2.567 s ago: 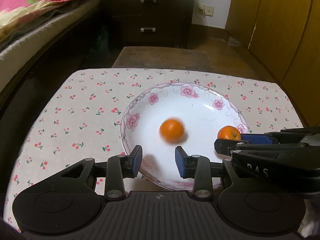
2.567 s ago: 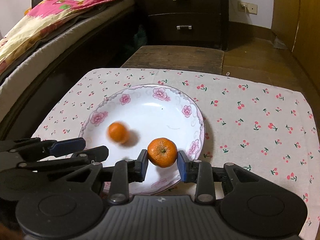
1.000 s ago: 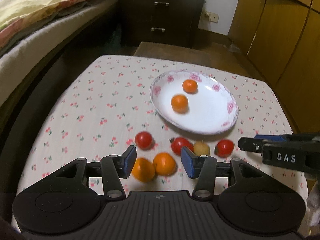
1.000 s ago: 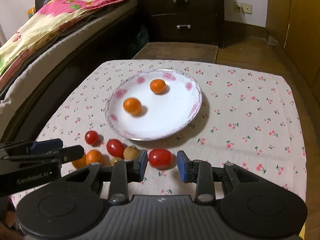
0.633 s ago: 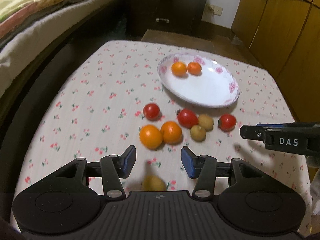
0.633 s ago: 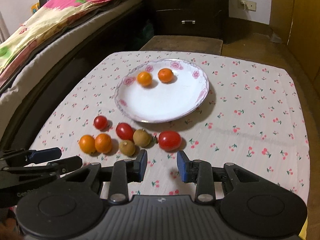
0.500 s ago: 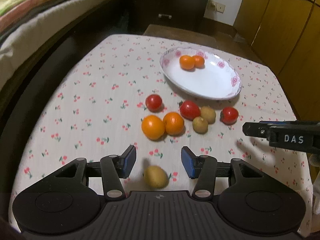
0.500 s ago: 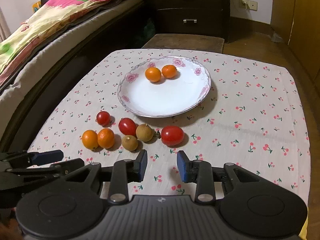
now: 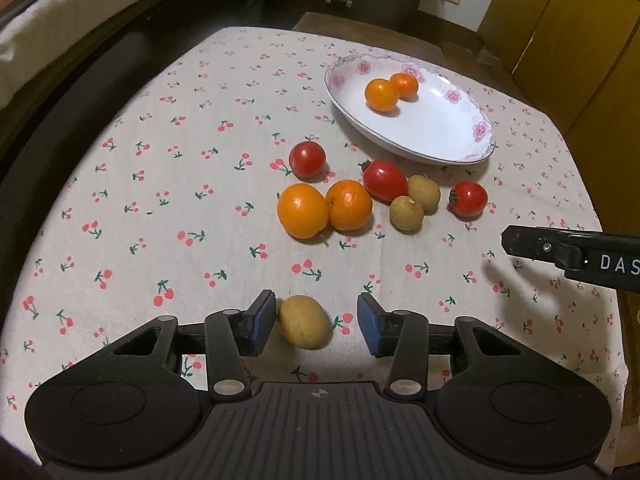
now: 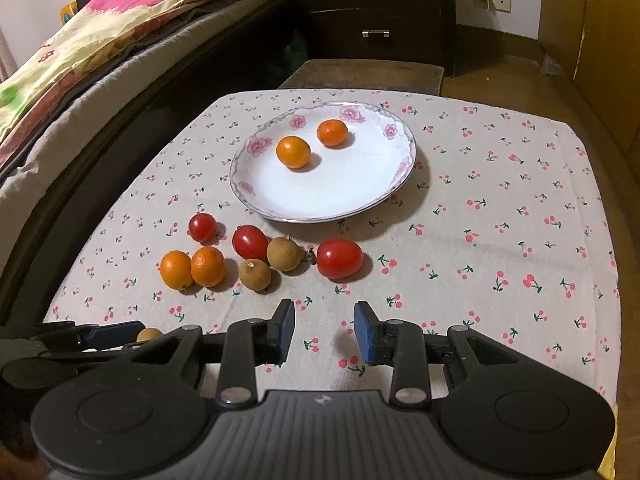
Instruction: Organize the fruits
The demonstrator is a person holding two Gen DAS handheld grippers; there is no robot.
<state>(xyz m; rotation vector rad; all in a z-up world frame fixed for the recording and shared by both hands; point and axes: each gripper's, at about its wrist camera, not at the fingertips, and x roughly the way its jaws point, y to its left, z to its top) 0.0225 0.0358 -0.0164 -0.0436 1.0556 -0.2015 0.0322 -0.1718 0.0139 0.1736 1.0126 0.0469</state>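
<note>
A white floral plate (image 9: 448, 136) (image 10: 352, 192) holds two small oranges (image 9: 382, 95) (image 10: 293, 152). On the cloth in front of it lie two more oranges (image 9: 303, 210) (image 10: 176, 269), three red tomatoes (image 9: 384, 186) (image 10: 339, 258) and two brown longans (image 9: 406, 213) (image 10: 284, 254). My left gripper (image 9: 316, 322) is open, low over the cloth, with a third longan (image 9: 304, 327) between its fingers, close to the left one. My right gripper (image 10: 324, 332) is open and empty, in front of the fruit row; its tip (image 9: 560, 250) shows in the left wrist view.
The table has a cherry-print cloth (image 10: 500, 216). A bed (image 10: 80, 60) runs along the left. A dark drawer chest (image 10: 380, 8) and a wooden stool (image 10: 368, 74) stand behind. Wooden cabinets (image 9: 580, 40) are at the right.
Both grippers have pulled back from the plate toward the near edge. The left one has dropped lower, so the near longan now sits between its fingers.
</note>
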